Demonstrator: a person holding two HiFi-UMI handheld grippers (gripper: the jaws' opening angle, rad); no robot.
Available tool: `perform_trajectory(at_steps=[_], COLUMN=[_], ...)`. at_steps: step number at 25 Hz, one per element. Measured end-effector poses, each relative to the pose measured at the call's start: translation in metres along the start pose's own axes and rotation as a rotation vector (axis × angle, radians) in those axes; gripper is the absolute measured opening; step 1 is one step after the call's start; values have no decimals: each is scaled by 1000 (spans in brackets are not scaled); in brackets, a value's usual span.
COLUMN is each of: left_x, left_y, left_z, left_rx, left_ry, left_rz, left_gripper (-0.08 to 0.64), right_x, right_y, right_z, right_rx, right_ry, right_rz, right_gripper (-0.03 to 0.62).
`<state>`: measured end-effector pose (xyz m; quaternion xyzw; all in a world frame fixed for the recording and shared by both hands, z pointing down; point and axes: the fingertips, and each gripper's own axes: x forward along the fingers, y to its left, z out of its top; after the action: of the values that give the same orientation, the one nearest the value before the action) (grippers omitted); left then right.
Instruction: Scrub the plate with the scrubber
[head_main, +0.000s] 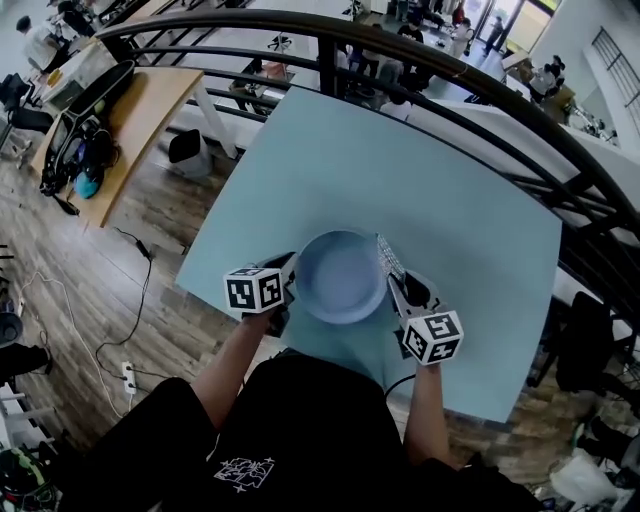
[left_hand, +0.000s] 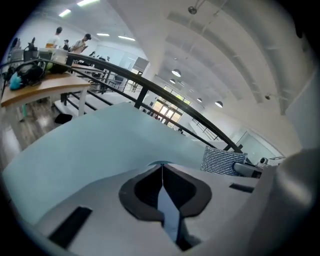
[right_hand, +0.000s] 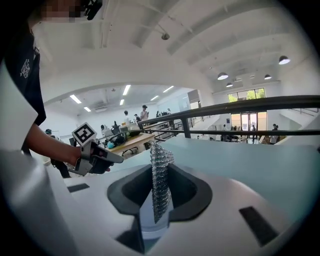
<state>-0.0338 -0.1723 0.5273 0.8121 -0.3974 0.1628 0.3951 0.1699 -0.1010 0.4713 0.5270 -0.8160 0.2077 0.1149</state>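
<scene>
A pale blue plate (head_main: 338, 278) lies near the front edge of the light blue table (head_main: 460, 210). My left gripper (head_main: 288, 276) is shut on the plate's left rim. In the left gripper view that rim shows as a thin blue strip (left_hand: 168, 205) pinched between the jaws. My right gripper (head_main: 396, 282) is shut on a silver mesh scrubber (head_main: 388, 257), which stands on edge at the plate's right rim. In the right gripper view the scrubber (right_hand: 159, 175) sticks up between the jaws, with the left gripper (right_hand: 93, 157) beyond it. From the left gripper view the scrubber (left_hand: 223, 160) appears at the right.
A black curved railing (head_main: 420, 55) runs behind and to the right of the table. A wooden desk (head_main: 130, 110) with bags stands at the far left, above a wood floor with cables (head_main: 120, 330). Several people are in the hall beyond the railing.
</scene>
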Motion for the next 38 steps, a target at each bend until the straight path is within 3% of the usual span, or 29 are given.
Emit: perform_trajectory(at_steps=[20, 29, 38], left_x=[-54, -77, -90], left_y=[-111, -138, -149], left_z=[105, 150, 174], left_rx=[429, 551, 579], left_ry=[-344, -484, -561], left_rz=[-143, -163, -168], left_gripper=[8, 8, 8], right_x=[-50, -61, -71], right_y=[10, 8, 8], right_z=[112, 156, 179], right_rx=[2, -40, -29], right_ry=[-319, -401, -473], right_rz=[-101, -134, -141], right_gripper=[89, 89, 89])
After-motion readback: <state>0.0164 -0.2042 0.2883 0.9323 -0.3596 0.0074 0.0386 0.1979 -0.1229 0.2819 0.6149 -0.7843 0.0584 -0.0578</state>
